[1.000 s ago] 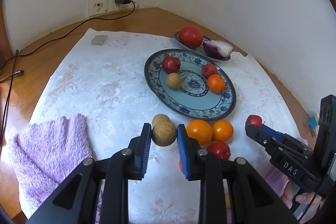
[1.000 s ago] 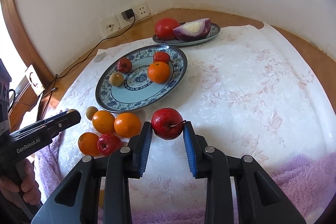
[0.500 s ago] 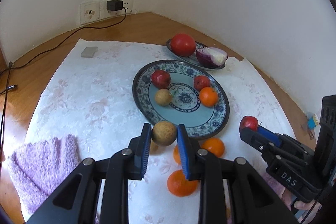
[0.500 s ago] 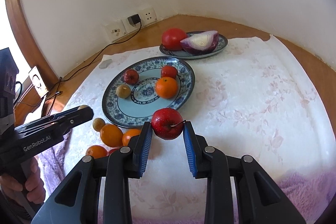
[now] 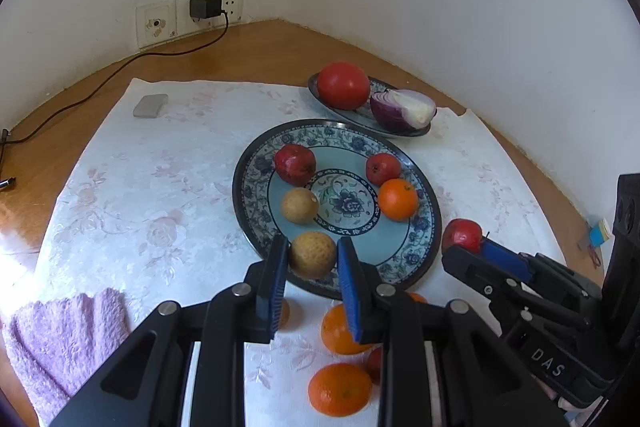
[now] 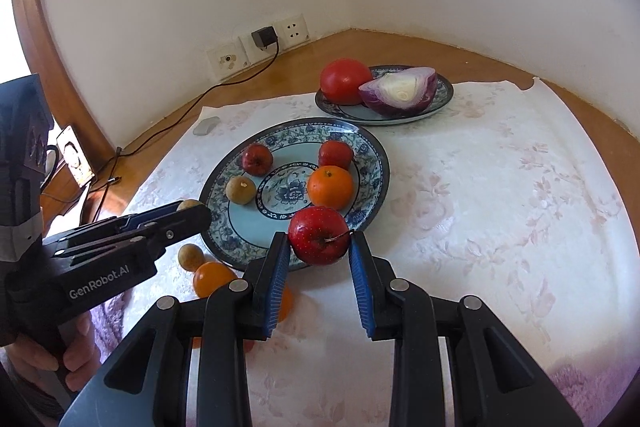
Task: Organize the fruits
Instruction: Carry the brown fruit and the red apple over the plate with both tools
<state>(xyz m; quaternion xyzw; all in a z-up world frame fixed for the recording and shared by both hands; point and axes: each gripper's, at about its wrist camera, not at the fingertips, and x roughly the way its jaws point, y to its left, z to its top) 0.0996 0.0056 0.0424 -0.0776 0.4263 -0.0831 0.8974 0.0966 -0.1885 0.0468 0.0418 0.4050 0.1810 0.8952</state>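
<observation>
Left wrist view: left tongs pinching a brown fruit, right tongs pinching a red apple.

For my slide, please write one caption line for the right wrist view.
Right gripper holds a red apple over the near rim of the blue patterned plate of fruit.

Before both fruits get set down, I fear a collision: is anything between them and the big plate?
Nothing visible; the brown fruit and red apple already hang over the plate's near rim.
</observation>
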